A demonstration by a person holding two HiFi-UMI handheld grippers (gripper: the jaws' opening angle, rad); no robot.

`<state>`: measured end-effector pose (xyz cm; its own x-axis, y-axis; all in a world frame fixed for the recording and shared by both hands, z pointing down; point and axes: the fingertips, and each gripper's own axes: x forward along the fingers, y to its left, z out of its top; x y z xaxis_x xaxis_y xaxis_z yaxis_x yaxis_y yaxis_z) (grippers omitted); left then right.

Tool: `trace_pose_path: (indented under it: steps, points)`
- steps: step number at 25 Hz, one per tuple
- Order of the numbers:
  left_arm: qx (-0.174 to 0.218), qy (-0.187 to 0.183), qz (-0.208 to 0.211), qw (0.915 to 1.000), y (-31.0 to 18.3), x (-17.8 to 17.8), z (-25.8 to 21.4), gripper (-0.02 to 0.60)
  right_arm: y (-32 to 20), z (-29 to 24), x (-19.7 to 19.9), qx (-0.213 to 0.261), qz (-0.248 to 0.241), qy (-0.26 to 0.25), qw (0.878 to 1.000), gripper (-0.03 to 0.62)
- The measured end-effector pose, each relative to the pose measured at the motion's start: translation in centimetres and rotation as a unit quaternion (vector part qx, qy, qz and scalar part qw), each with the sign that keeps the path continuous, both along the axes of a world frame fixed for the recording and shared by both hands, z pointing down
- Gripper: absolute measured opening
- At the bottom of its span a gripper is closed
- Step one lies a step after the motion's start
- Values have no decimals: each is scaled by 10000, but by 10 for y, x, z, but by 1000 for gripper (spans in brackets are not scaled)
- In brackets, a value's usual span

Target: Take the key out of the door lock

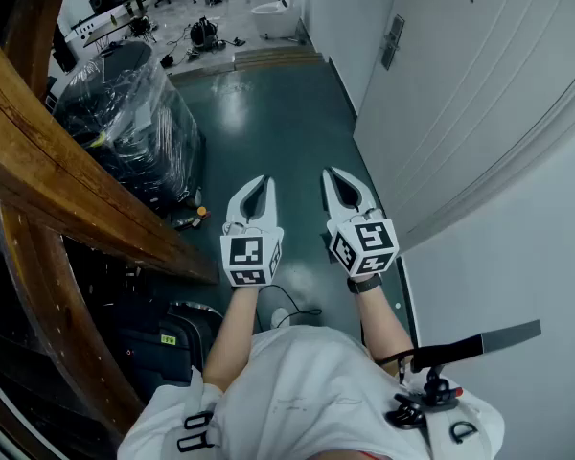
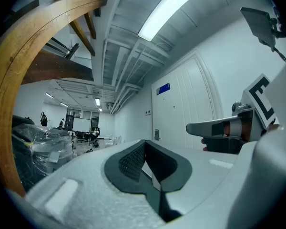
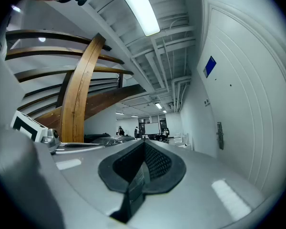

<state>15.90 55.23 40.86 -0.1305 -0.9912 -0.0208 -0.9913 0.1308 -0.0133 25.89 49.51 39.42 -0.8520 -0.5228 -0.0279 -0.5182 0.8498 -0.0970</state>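
Hovering level beside the white door point(image 1: 460, 84), the left gripper point(image 1: 259, 182) and right gripper point(image 1: 332, 175) are each closed tight on nothing. The lock plate point(image 1: 393, 41) sits well ahead on that door, and the key is too small to see. Arriving with the jaws closed would likely knock the key rather than grip it.

A large open-plan office or lab hall with an industrial fit-out: a green floor point(image 1: 259, 123), bare ceiling pipes point(image 3: 174, 87) and strip lights point(image 3: 138, 6). Far down the hall stand desks and office chairs point(image 2: 83, 136). Nearer are curved timber beams point(image 1: 67, 190), a plastic-wrapped load point(image 1: 125, 113) and a white panelled door point(image 1: 460, 75).
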Motion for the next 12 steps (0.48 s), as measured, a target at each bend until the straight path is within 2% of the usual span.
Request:
trace_pose_path:
  steps: [7, 12]
  points:
    - [-12, 13, 55, 10000, -3, -45, -1, 0, 1, 2, -47, -24, -7, 12, 10000, -2]
    - [-96, 179, 222, 9995, -16, -56, 9, 0, -5, 8, -66, -42, -8, 101, 9999, -2]
